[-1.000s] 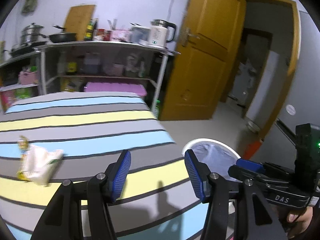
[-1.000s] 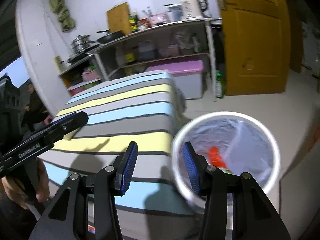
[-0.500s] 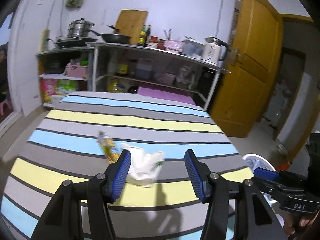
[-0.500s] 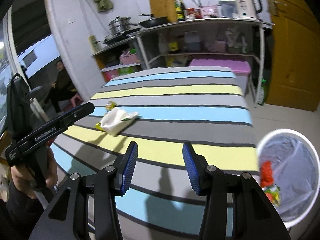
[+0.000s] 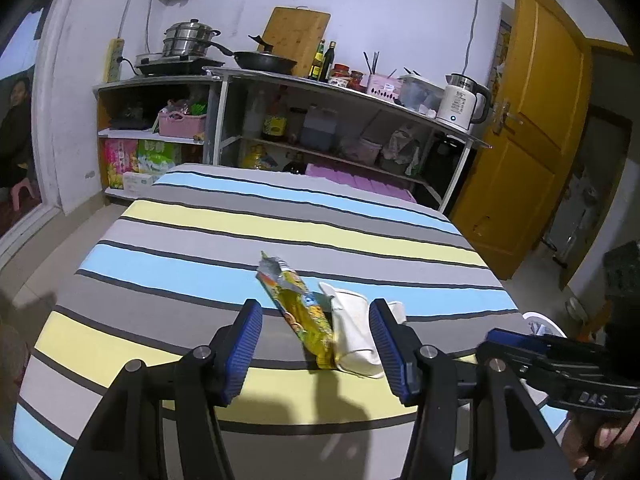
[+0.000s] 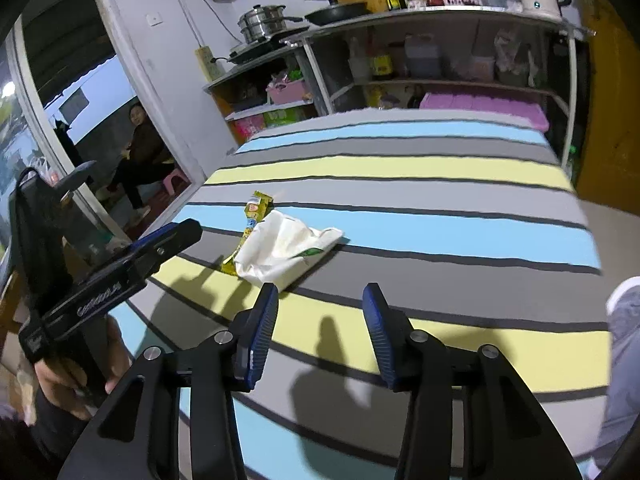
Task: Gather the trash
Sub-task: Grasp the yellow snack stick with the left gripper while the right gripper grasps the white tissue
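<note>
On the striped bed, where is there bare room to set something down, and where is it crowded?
Bare: the far stripes between the yellow wrapper and the shelves, and the near stripes of the bed towards the bin. Crowded: only the middle, where the wrapper and white bag lie touching.

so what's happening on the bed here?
A person holds a tool in each hand over the striped bed, collecting trash. The left tool is open, lined up on a yellow snack wrapper and a white bag lying side by side; nothing is gripped. The right tool is open and empty, its jaws just closed slightly. The white bin sits beside the bed.
</note>
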Motion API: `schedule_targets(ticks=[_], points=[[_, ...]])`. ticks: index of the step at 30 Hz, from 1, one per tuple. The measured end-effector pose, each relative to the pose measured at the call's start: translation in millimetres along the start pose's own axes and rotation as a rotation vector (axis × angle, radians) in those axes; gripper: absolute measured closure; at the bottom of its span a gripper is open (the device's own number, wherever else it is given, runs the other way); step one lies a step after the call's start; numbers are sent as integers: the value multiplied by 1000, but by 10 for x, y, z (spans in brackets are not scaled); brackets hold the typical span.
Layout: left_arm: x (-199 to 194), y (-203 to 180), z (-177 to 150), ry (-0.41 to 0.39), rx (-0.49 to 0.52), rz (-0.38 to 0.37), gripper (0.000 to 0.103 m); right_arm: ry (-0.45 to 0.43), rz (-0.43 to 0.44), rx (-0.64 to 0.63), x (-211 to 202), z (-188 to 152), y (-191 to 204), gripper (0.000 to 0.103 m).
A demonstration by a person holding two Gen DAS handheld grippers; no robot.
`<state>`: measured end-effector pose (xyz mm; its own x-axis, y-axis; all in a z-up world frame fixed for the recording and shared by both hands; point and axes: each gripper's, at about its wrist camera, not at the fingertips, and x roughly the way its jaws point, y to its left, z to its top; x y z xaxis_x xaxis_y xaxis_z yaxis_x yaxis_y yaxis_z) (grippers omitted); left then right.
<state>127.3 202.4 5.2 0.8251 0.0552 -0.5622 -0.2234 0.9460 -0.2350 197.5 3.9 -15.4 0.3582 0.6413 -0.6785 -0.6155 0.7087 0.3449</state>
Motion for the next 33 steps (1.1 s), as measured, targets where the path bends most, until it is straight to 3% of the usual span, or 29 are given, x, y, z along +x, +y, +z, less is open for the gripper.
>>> schedule_targets(ticks=[11,18,23,33], points=[[46,223,67,-8,-29,0,48,82,40,88,525,184,69,63],[150,284,92,8,-50,-16,48,141,44,189,754,210,-73,72],[285,228,117,33,-57,-26,48,126,48,169,720,205,-58,86],[582,107,48,104,-64,4,48,66,-28,129,453,197,-205,93]])
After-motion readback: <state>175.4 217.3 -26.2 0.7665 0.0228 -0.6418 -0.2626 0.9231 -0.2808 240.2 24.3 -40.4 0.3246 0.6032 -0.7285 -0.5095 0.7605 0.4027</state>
